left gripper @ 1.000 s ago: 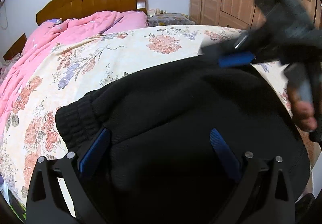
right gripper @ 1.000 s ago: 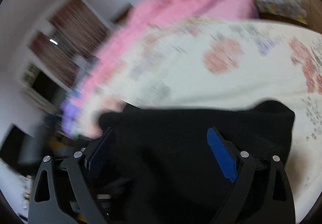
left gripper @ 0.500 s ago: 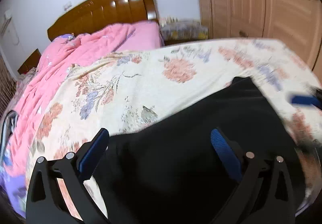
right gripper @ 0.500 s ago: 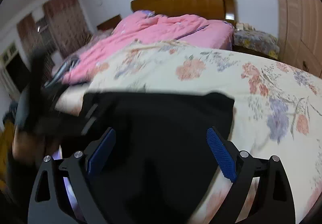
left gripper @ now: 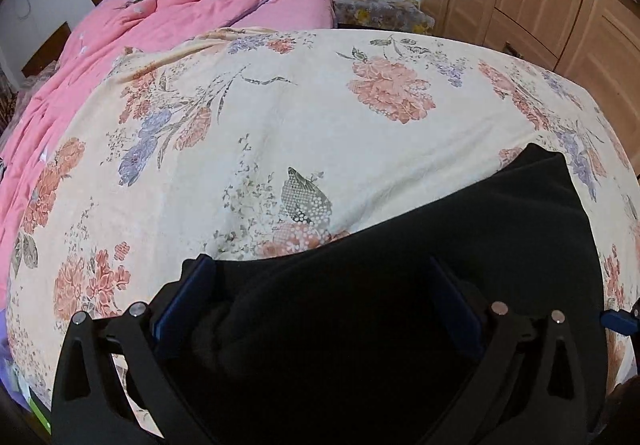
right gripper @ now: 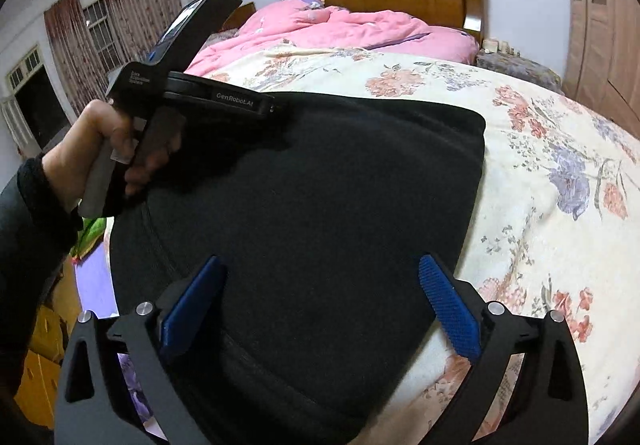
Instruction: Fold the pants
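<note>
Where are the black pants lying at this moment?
The black pants lie on the floral bedspread at the near edge of the bed, filling the lower middle of the right wrist view, well short of the pink quilt by the headboard.

1. The black pants lay folded and flat, a thick dark rectangle.
2. They rested on the floral bedspread, at its near edge, corners squared.
</note>
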Demonstrator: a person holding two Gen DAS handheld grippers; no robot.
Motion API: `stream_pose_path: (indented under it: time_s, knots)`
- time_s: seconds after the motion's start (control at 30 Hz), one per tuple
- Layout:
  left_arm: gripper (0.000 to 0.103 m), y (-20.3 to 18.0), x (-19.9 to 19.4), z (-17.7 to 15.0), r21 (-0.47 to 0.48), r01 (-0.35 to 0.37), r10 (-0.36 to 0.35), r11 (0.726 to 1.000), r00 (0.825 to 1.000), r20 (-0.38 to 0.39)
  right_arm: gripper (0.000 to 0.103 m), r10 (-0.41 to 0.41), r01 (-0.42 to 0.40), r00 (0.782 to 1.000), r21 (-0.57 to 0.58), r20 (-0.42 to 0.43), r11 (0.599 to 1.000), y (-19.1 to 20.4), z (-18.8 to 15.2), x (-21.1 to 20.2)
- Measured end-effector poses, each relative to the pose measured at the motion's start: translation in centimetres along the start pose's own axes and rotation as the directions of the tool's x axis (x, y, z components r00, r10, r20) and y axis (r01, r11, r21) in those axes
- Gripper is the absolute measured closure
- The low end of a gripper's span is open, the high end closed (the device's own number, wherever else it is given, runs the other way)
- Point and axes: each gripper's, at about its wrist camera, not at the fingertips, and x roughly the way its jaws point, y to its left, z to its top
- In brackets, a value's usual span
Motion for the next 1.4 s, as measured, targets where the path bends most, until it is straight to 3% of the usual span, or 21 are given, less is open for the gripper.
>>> stream_pose_path:
  time_s: [0.1, 0.2, 0.27, 0.37, 0.43, 0.47, 0.5, 0.57, 0.63, 0.7, 0.77, 0.83, 0.9, 0.97, 1.0, 1.07, 1.13, 1.2, 1.3, 1.37, 1.4]
  knots:
    - [0.001, 1.4, -2.0, -0.3, -0.045, 0.066, -0.062, 0.997, 0.995, 0.077, 0.007, -0.048, 0.048, 0.999, 0.013, 0.016, 0.999, 0.1, 0.1, -1.3]
    - [0.002, 3.0, -8.7, -3.6, -0.124, 0.035, 0.002, 0.992, 0.958, 0.287, 0.007, -0.058, 0.056, 0.994, 0.019, 0.095, 0.998, 0.6, -0.6, -4.1]
    - [0.002, 2.3, -12.0, -7.0, -0.113, 0.007, 0.032, 0.994, 0.938, 0.346, 0.007, -0.068, 0.069, 0.990, -0.003, 0.124, 0.998, 1.3, -1.2, -5.2]
    - [0.002, -0.9, -12.4, -11.5, -0.020, -0.093, 0.095, 0.995, 0.948, 0.305, 0.007, -0.092, 0.101, 0.989, -0.076, 0.112, 0.992, 2.7, -2.2, -4.7]
    - [0.002, -3.0, -10.2, -13.8, 0.061, -0.181, 0.161, 0.982, 0.957, 0.243, 0.006, -0.159, 0.165, 0.986, -0.113, 0.055, 0.980, 3.2, -2.9, -2.9]
    - [0.001, -3.1, -9.2, -14.3, 0.070, -0.196, 0.176, 0.978, 0.959, 0.224, 0.005, -0.149, 0.153, 0.988, -0.110, 0.047, 0.982, 2.9, -3.4, -2.1]
    - [0.001, -2.8, -9.1, -14.8, 0.037, -0.174, 0.159, 0.984, 0.953, 0.257, 0.005, -0.130, 0.135, 0.990, -0.089, 0.060, 0.987, 2.5, -3.6, -2.1]
    - [0.001, -1.3, -8.8, -15.1, -0.035, -0.078, 0.084, 0.996, 0.967, 0.240, 0.005, -0.061, 0.061, 0.997, -0.016, 0.038, 0.998, 0.9, -3.8, -1.8]
    - [0.001, -1.3, -9.2, -15.2, -0.035, -0.092, 0.097, 0.995, 0.968, 0.233, 0.005, -0.043, 0.043, 0.999, 0.001, 0.015, 0.999, 0.5, -3.9, -2.2]
    - [0.002, -2.2, -10.8, -15.2, -0.021, -0.133, 0.134, 0.991, 0.954, 0.268, 0.005, -0.038, 0.039, 0.999, -0.025, 0.032, 0.999, 0.7, -3.7, -3.7]
    - [0.002, -3.2, -13.3, -15.1, 0.011, -0.072, 0.064, 0.997, 0.937, 0.343, 0.005, -0.016, 0.014, 0.996, 0.012, 0.092, 1.000, -0.6, -2.6, -5.5]
    - [0.002, -4.4, -13.7, -14.9, 0.047, -0.034, 0.016, 0.998, 0.937, 0.350, 0.005, 0.007, -0.022, 0.990, 0.103, 0.141, 0.994, -2.9, -0.6, -6.3]
    - [0.002, -5.5, -12.3, -14.8, 0.065, -0.032, 0.010, 0.997, 0.950, 0.313, 0.005, 0.052, -0.072, 0.989, 0.152, 0.136, 0.986, -4.3, 1.8, -5.2]
    - [0.002, -6.1, -9.8, -15.2, 0.068, -0.037, 0.018, 0.997, 0.967, 0.254, 0.005, 0.098, -0.107, 0.994, 0.220, 0.053, 0.970, -6.0, 4.9, -1.6]
    - [0.002, -6.0, -9.9, -15.7, 0.056, -0.034, 0.016, 0.998, 0.957, 0.291, 0.005, 0.110, -0.113, 0.994, 0.239, 0.030, 0.964, -6.5, 5.9, -0.3]
    - [0.002, -5.7, -9.8, -15.8, 0.049, -0.014, -0.001, 0.999, 0.957, 0.289, 0.005, 0.209, -0.197, 0.978, 0.240, -0.023, 0.951, -7.1, 7.7, 3.2]
    - [0.002, -5.6, -9.8, -15.7, 0.054, -0.005, -0.010, 0.999, 0.961, 0.277, 0.004, 0.207, -0.175, 0.972, 0.248, -0.107, 0.953, -7.9, 8.3, 6.5]
    - [0.002, -5.8, -9.8, -15.8, 0.060, -0.015, -0.003, 0.998, 0.961, 0.276, 0.006, 0.160, -0.144, 0.985, 0.202, -0.065, 0.969, -8.0, 9.3, 6.3]
    - [0.001, -5.6, -9.7, -16.2, 0.062, -0.003, -0.015, 0.998, 0.957, 0.291, 0.005, 0.124, -0.113, 0.992, 0.281, -0.023, 0.953, -9.1, 10.2, 4.8]
    - [0.001, -5.4, -9.5, -16.0, 0.061, 0.004, -0.022, 0.998, 0.956, 0.293, 0.005, 0.205, -0.202, 0.979, 0.272, 0.019, 0.941, -8.9, 10.1, 4.1]
    - [0.001, -5.3, -9.4, -15.9, 0.061, 0.003, -0.021, 0.998, 0.956, 0.292, 0.005, 0.231, -0.221, 0.973, 0.249, -0.009, 0.943, -8.6, 10.1, 4.8]
